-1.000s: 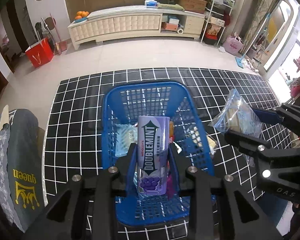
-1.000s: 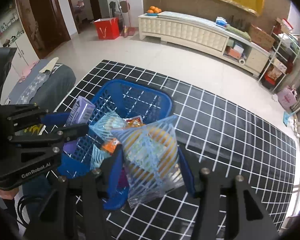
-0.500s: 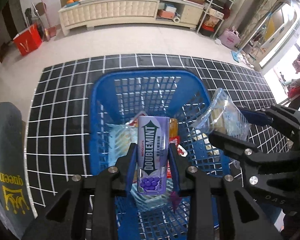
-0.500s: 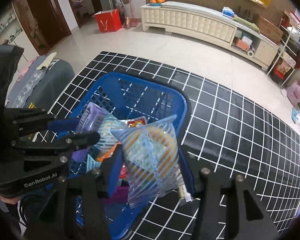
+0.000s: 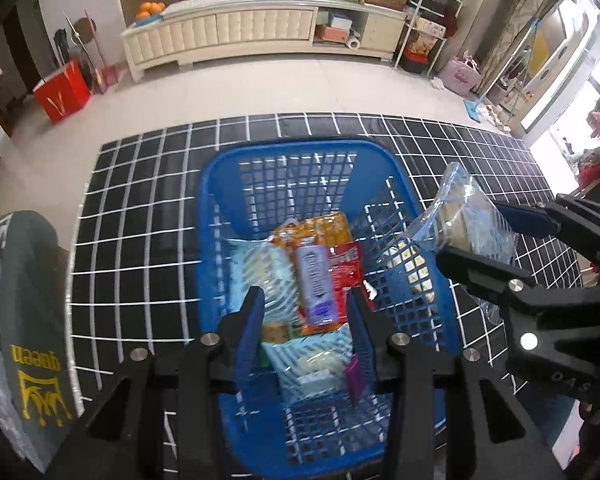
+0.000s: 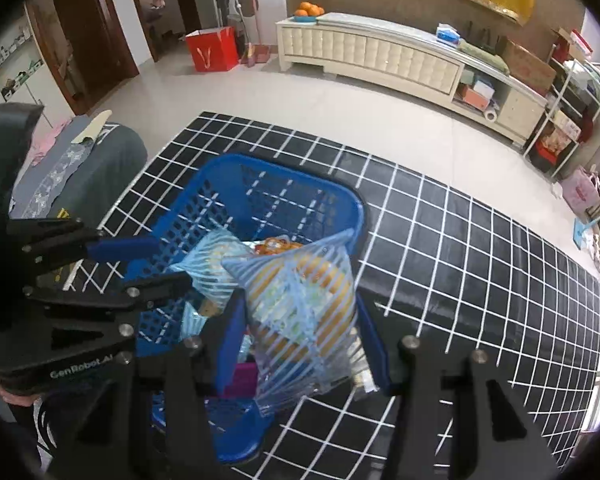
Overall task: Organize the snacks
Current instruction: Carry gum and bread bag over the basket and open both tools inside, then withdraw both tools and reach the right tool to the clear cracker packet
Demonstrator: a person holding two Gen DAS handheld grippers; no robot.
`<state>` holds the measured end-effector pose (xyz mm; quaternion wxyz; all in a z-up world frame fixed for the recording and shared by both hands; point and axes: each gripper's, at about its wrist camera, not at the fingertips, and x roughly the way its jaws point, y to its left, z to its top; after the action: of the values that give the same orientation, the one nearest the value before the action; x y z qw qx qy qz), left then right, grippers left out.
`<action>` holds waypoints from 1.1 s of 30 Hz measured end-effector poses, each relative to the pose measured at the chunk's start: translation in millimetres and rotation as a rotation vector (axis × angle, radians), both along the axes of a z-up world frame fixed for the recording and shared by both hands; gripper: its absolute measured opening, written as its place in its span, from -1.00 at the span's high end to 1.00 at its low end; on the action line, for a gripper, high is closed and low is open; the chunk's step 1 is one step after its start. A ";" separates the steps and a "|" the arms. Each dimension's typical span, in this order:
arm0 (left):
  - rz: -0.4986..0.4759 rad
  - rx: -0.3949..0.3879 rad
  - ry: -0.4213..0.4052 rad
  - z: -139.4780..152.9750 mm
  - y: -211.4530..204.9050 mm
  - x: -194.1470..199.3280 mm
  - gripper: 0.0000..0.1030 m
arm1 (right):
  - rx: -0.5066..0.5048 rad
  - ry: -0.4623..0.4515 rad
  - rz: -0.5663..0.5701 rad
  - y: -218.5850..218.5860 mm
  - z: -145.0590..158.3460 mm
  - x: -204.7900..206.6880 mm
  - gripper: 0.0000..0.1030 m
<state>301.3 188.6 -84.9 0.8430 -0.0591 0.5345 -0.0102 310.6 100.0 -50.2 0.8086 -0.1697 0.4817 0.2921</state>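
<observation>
Now, notes at the basket.

Setting: blue plastic basket (image 5: 300,152) on a table under a black cloth with a white grid (image 5: 140,200); living-room floor beyond.

Left tongs (image 5: 306,320): over the basket's near half, jaws opening, nothing between the blue pads. Released.

Gum pack: purple gum pack (image 5: 314,284) lies flat in the basket on a red wrapper (image 5: 346,268) and an orange snack bag (image 5: 320,228), just ahead of the left tips and clear of both pads.

Right tongs (image 6: 300,332): clenched on a clear blue-striped bread bag (image 6: 300,300), pads pressing its two sides. The bag hangs over the basket's right rim, partly outside it.

Other contents: several pale blue striped packets (image 5: 256,276) along the basket floor, one under the left tips.

Step in hand (judgement): left drop looks done; the bread bag is next in.

How to do it well: lift the left tongs straight up and out first, so the two do not meet over the basket. Bring the bread bag inward past the rim, lower it onto the empty far half, then let go low, since bread crushes.

Risk: letting go while the bag straddles the rim would likely tip it onto the cloth.
</observation>
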 end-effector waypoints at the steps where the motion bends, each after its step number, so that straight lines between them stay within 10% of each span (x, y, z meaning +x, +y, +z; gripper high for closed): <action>1: -0.005 0.014 -0.003 1.5 1.7 -2.6 0.22 | 0.001 -0.002 0.007 3.5 1.2 -3.2 -0.13; 26: 0.075 0.056 0.006 -20.7 58.4 -20.8 -0.05 | -0.109 0.068 0.089 59.2 -53.2 -2.2 -0.16; 33: 0.089 0.034 -0.013 -14.4 54.7 -24.7 -0.11 | -0.093 0.016 0.084 51.8 -40.7 -3.9 -0.61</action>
<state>276.7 243.3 -99.3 0.8469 -0.0682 0.5261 0.0359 306.7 151.8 -90.9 0.7829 -0.2248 0.4940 0.3042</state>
